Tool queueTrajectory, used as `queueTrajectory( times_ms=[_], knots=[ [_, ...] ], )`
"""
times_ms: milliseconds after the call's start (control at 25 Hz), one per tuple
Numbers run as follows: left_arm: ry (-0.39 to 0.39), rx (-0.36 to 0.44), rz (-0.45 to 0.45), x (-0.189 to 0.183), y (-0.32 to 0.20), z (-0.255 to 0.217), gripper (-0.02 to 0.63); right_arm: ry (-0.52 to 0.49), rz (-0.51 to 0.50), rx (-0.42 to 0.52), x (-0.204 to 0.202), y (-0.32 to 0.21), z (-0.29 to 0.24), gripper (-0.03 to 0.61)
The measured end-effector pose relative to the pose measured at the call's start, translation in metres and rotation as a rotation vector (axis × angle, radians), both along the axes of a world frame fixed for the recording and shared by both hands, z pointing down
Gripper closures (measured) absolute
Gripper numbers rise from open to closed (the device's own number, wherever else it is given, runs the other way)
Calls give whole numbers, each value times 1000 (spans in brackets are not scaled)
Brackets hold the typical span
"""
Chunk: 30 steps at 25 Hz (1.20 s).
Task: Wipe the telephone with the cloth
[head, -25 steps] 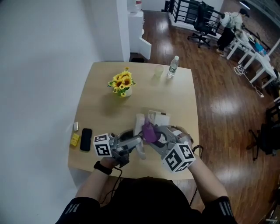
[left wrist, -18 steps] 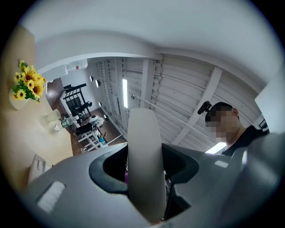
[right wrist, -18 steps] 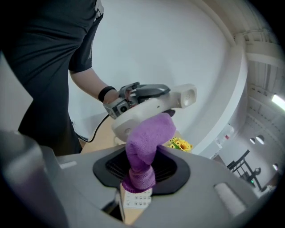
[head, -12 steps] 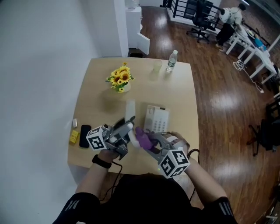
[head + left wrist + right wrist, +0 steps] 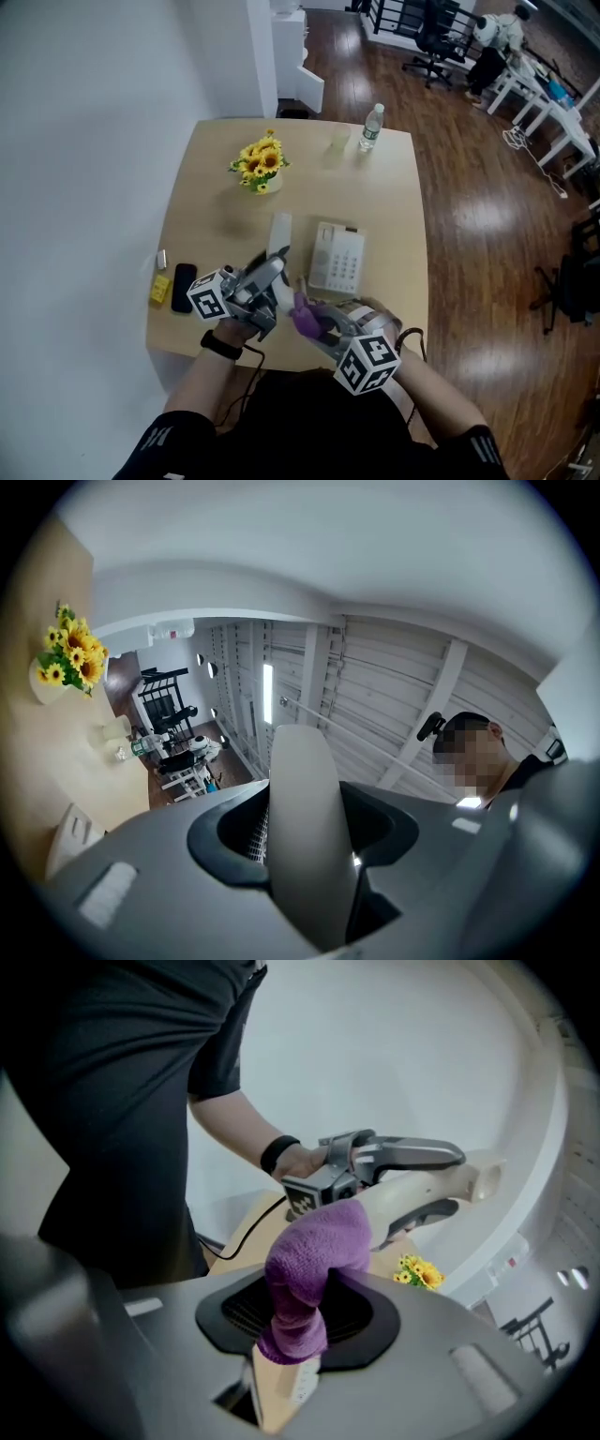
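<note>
Since half a second ago the right tongs (image 5: 314, 323) have drawn back toward the person, and the purple terry cloth (image 5: 314, 1260) has come with them, lower along the handset. The left tongs (image 5: 270, 277) stay almost where they were. A second ago both tongs were crowded over the telephone; now its base lies uncovered.

The left tongs are pressed onto the white plastic telephone handset (image 5: 279, 234), which fills the gap between the jaws in the left gripper view and sticks out beyond them, away from the person. The right tongs pinch the cloth: its lower end is squeezed between the jaws, and its upper part bulges out past them in a rounded wad. In the right gripper view that wad overlaps the near end of the handset, just under the left tongs; whether it touches the handset cannot be told.

The white push-button telephone base (image 5: 337, 258) sits flat on the pale wooden desk (image 5: 394, 206), just right of the raised handset and beyond the right tongs, apart from both. The handset is held above the desk near its front edge, with the cloth at the end closest to the person.
</note>
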<state>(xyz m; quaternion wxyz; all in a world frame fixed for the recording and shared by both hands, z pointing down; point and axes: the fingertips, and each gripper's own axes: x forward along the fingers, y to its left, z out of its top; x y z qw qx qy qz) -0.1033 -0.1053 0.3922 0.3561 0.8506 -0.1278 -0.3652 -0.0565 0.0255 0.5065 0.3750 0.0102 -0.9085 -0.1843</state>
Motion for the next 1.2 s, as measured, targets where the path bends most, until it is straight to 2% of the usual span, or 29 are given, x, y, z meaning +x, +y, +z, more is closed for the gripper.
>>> queueTrajectory(
  times_ms=[120,200,400,680,760,840,920,1080,1200],
  knots=[
    [-2,13,18,2,1,-3,401,-72,123,7,5,-32,-18,448],
    [-4,12,27,5,2,-2,400,-93,164,26,4,-52,-31,448],
    [-27,10,35,11,4,2,400,-42,96,90,-10,-47,-31,446],
    [-50,-25,19,5,2,16,400,20,0,-9,-7,-12,5,446],
    [-60,-36,17,4,1,20,401,30,9,-44,-1,-12,14,446],
    [-96,-45,21,6,2,25,400,25,52,-73,6,-24,23,446],
    [-173,-60,21,9,3,36,400,13,125,-100,15,-48,38,446],
    [-346,-126,2,10,8,71,400,23,350,-173,43,-116,88,446],
    [-395,-176,-8,7,14,91,400,29,467,-220,55,-162,119,446]
  ],
)
